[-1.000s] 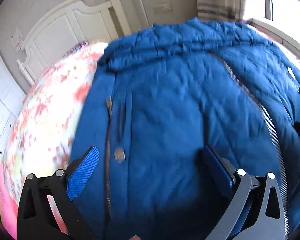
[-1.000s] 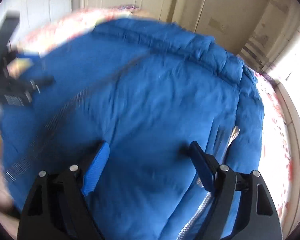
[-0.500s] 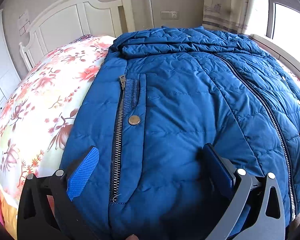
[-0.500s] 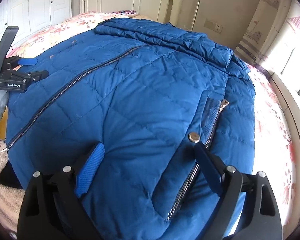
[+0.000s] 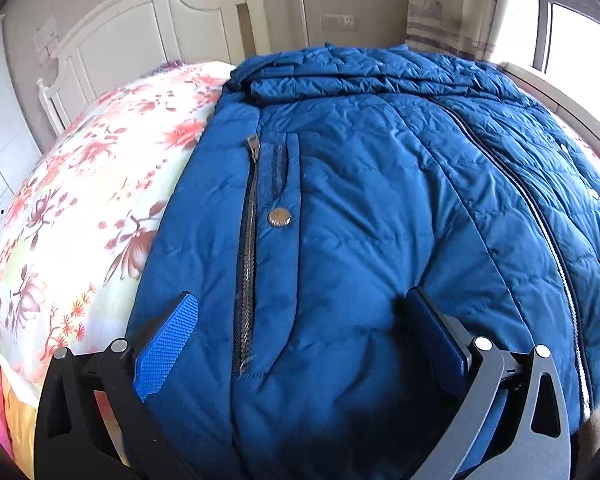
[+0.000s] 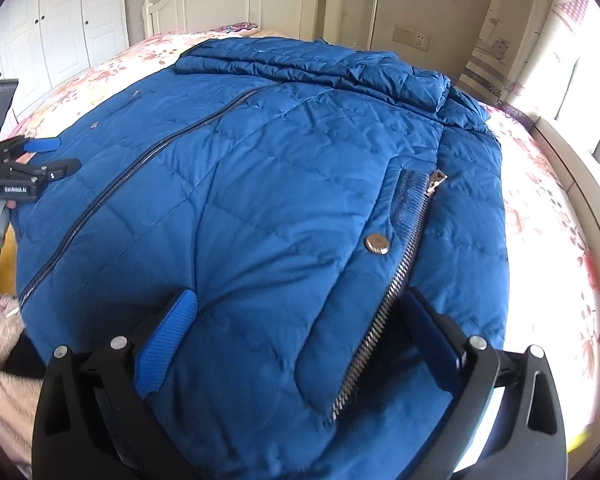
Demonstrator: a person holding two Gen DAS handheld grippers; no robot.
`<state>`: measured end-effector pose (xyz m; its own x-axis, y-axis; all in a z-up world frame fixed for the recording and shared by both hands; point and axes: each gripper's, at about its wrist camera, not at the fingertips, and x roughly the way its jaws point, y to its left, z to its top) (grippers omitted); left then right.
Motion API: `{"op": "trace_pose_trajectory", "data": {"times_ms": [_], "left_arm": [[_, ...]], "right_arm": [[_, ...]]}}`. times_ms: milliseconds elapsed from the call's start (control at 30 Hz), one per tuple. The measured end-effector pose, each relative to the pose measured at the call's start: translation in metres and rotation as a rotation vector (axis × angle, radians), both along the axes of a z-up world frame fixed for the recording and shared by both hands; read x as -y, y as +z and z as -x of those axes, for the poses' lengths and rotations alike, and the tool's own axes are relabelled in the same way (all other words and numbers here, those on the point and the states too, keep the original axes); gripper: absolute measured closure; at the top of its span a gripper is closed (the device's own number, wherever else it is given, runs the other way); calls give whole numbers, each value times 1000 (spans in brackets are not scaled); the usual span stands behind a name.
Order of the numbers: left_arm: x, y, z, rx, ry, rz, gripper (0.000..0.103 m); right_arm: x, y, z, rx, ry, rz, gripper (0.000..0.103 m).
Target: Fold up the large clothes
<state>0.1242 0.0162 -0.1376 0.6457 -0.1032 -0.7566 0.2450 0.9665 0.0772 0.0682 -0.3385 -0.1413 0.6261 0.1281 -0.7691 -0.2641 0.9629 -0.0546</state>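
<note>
1. Floral bedsheet [image 5: 100,208] covers a soft bed with a white headboard [image 5: 148,36]; a window [image 5: 572,32] lights your right side.
2. Your blue puffer jacket [image 5: 360,220] lies spread front-up across the bed, zipped, hood toward the headboard.
3. Expect it to be light, puffy and slippery; it will likely spring back.
4. Take hold at the hem corners, avoiding the pocket zipper [image 6: 384,308].
5. Your left gripper [image 5: 300,340] and right gripper [image 6: 300,332] both hover spread wide over the hem, pinching nothing.
</note>
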Motion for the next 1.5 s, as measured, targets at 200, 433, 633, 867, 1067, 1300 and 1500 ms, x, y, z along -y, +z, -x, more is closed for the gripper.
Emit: {"op": "trace_pose_trajectory", "data": {"times_ms": [200, 433, 633, 867, 1067, 1300, 1500], "left_arm": [[-85, 11, 41, 17, 81, 276, 4], [-149, -13, 71, -19, 86, 487, 4], [-128, -29, 62, -72, 61, 483, 4], [-110, -27, 68, -84, 90, 462, 29], [-81, 3, 96, 51, 71, 232, 52], [-83, 4, 61, 30, 88, 209, 40], [-90, -6, 29, 10, 92, 274, 21]], "right_arm": [[31, 16, 60, 30, -30, -2, 7], [78, -14, 106, -98, -123, -282, 7], [76, -40, 93, -138, -128, -406, 7], [74, -33, 94, -47, -111, -381, 54], [51, -11, 108, 45, -71, -213, 64], [46, 12, 109, 189, -80, -181, 61], [59, 2, 80, 108, -124, -230, 45]]}}
